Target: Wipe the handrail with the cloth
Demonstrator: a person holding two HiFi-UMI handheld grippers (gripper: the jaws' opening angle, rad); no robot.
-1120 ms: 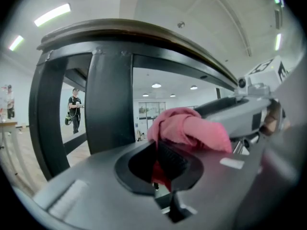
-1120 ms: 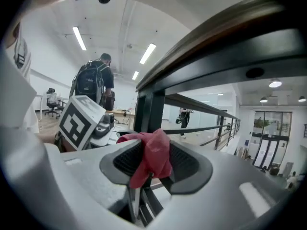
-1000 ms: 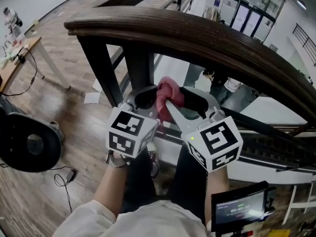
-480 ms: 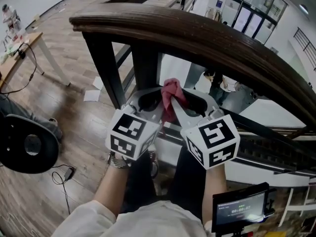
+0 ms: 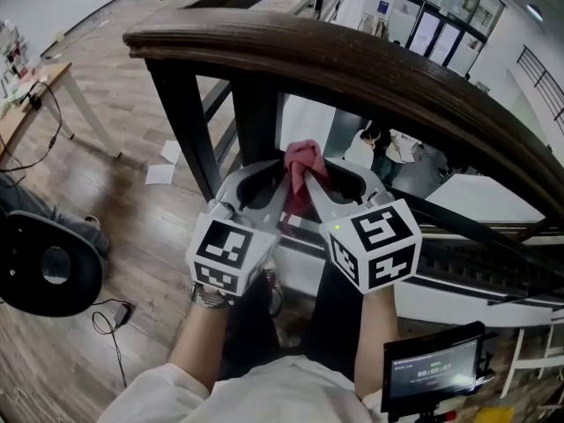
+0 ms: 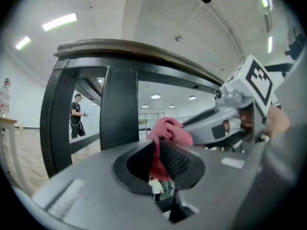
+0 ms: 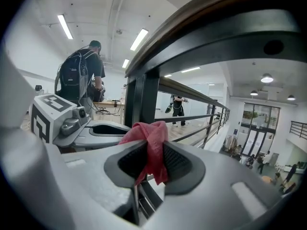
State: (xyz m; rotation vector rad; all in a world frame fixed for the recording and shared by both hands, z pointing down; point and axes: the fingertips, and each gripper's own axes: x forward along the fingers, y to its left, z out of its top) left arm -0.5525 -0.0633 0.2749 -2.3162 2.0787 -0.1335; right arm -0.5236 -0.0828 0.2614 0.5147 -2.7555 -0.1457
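Note:
A dark brown wooden handrail point(image 5: 352, 69) curves from upper left down to the right on black posts point(image 5: 256, 122). Just below it, a bunched red cloth point(image 5: 304, 167) sits between my two grippers. My left gripper point(image 5: 286, 179) is shut on the cloth's left side, and my right gripper point(image 5: 310, 181) is shut on its right side. In the left gripper view the cloth point(image 6: 168, 131) bulges above the closed jaws, with the handrail point(image 6: 144, 51) overhead. The right gripper view shows the cloth point(image 7: 151, 138) pinched and hanging through the jaws under the handrail point(image 7: 216, 18). The cloth is below the rail, apart from it.
A wooden table point(image 5: 26, 86) and a black round chair base point(image 5: 53, 276) stand on the plank floor at left, with a cable point(image 5: 115, 324) and a paper point(image 5: 163, 173). A small screen point(image 5: 436, 373) sits at bottom right. A person with a backpack point(image 7: 84, 80) stands beyond.
Both grippers stay shut on the cloth under the rail. The cloth bunch looks smaller and more gathered, and the grippers have shifted slightly.

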